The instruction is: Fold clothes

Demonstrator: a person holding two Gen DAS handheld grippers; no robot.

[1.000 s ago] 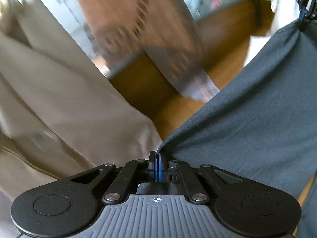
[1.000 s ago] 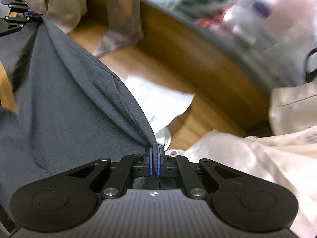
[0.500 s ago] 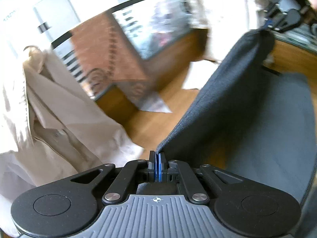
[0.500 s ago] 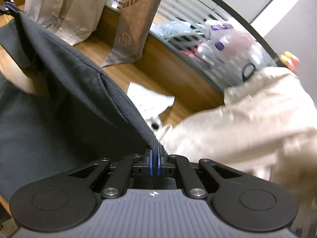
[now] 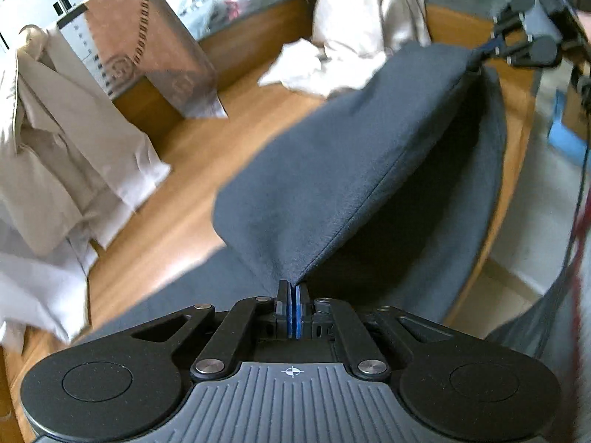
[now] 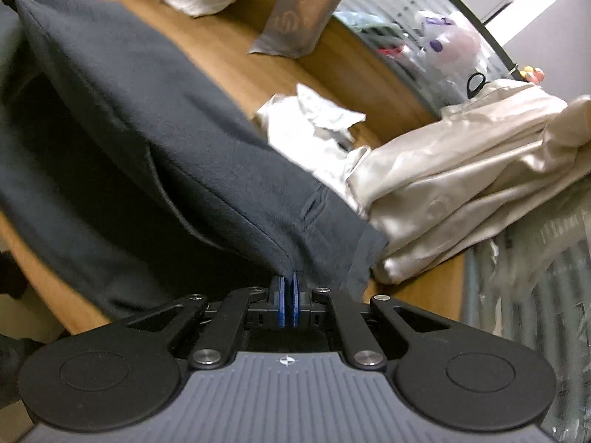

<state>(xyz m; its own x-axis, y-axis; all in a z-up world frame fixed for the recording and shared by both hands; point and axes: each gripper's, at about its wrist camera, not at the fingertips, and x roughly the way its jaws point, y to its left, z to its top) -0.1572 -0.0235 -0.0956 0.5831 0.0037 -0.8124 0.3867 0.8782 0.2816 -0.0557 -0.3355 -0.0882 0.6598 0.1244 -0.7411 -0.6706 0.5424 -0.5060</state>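
Note:
A dark grey garment (image 5: 332,170) hangs stretched between both grippers over the wooden table (image 5: 177,214), with its lower part lying on the tabletop. My left gripper (image 5: 293,288) is shut on one corner of the cloth. My right gripper (image 6: 288,280) is shut on the opposite corner of the dark grey garment (image 6: 155,122). In the left wrist view the right gripper (image 5: 495,46) shows at the upper right, pinching the far end of the folded edge. A seam runs along the raised edge between the two grips.
A beige shirt pile (image 5: 62,140) lies left on the table. A cream satin garment (image 6: 461,170) lies at the right, with crumpled white cloth (image 6: 314,118) beside it. A brown paper bag (image 5: 147,51) stands at the back. The table's curved edge (image 5: 513,170) is near the garment.
Both grippers have swept across and slightly down with the dark garment, whose lower part now lies flat on the table. Both stayed shut on their corners.

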